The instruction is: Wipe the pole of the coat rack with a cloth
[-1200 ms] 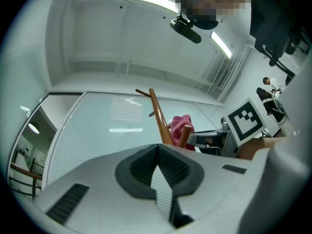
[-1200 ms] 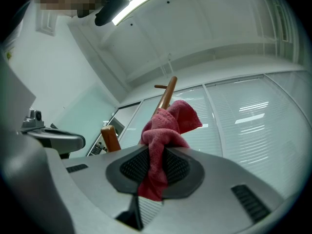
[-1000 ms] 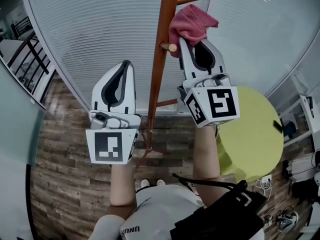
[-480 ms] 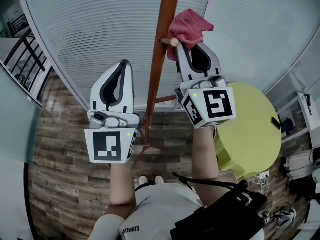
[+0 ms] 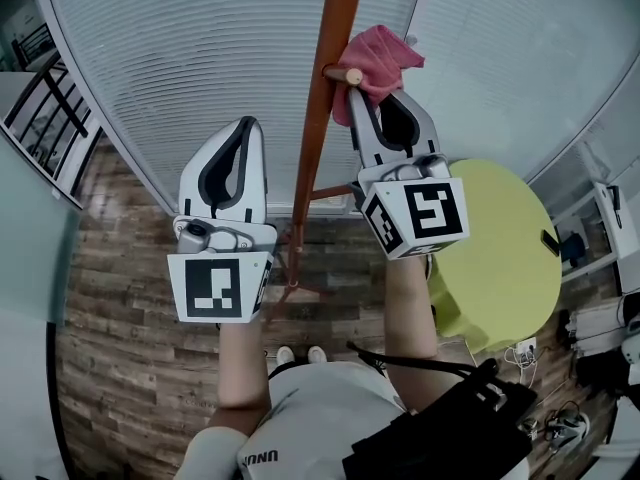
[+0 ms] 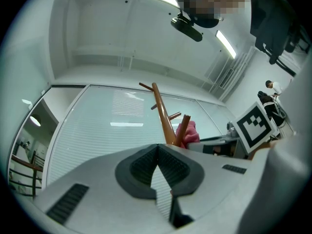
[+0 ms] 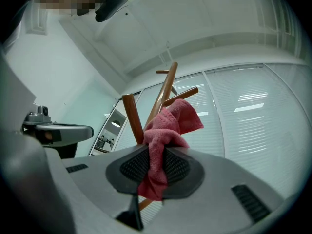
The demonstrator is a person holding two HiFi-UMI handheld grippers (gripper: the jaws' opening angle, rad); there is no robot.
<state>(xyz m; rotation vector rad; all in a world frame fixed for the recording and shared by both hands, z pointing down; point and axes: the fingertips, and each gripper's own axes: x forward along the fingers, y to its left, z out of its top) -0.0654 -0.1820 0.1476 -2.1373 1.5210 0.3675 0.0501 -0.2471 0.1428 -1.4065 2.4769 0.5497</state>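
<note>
**Pinching the cloth up by the rack's peg**

On my right gripper [image 7: 155,152] the jaws are clamped tight on the pink cloth [image 7: 170,123]. It bunches above them against a short peg [image 5: 343,73], just right of the coat rack pole [image 5: 322,108]. My left gripper [image 6: 157,149] has its jaws closed together on nothing. It hangs left of the pole, not touching it. A round yellow-green table [image 5: 500,258] sits below on my right.

There is one coat rack [image 5: 318,118], and three of its pegs [image 5: 345,73] show in the head view. There is one pink cloth [image 5: 380,50]. There are two grippers, the left gripper [image 5: 250,128] and the right gripper [image 5: 378,96], each carrying one marker cube [image 5: 215,288]. There is also one round yellow-green table [image 5: 500,258] and one black bag [image 5: 450,436].
</note>
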